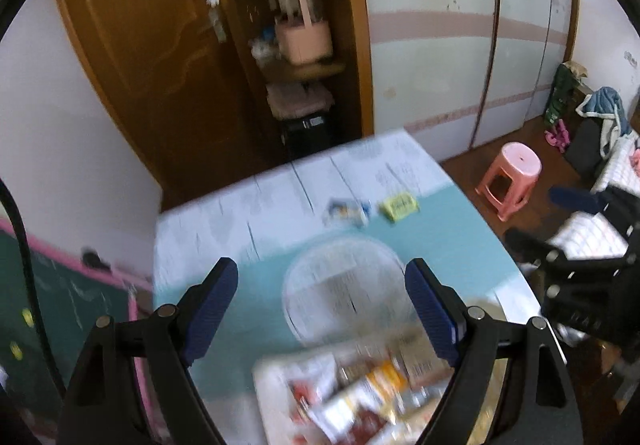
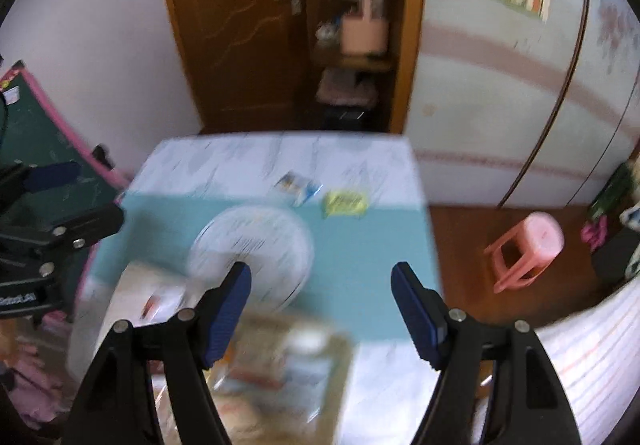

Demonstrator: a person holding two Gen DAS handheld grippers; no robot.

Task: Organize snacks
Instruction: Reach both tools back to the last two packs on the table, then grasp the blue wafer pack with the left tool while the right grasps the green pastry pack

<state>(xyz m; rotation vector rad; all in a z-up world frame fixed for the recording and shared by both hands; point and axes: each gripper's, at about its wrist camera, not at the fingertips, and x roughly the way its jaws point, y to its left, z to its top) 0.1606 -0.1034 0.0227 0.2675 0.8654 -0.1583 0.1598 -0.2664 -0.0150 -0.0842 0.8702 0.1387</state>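
Observation:
Both views are blurred by motion. A table (image 1: 440, 229) with a teal and white cloth bears a yellow snack packet (image 1: 399, 207) and a blue-white packet (image 1: 346, 211) at the far side; they also show in the right wrist view as the yellow packet (image 2: 345, 204) and the blue-white packet (image 2: 298, 185). A white round plate (image 1: 344, 289) (image 2: 252, 245) lies mid-table. A white tray of several snack packets (image 1: 352, 393) sits below my left gripper (image 1: 322, 309), which is open and empty. My right gripper (image 2: 320, 309) is open and empty above a tan box of snacks (image 2: 280, 373). The right gripper also shows in the left wrist view (image 1: 560, 217).
A pink stool (image 1: 510, 177) (image 2: 528, 249) stands on the wooden floor right of the table. A brown door and shelves (image 1: 296, 45) are behind the table. A green board with pink edge (image 1: 60, 305) leans at the left. A bed (image 2: 592, 357) is at the right.

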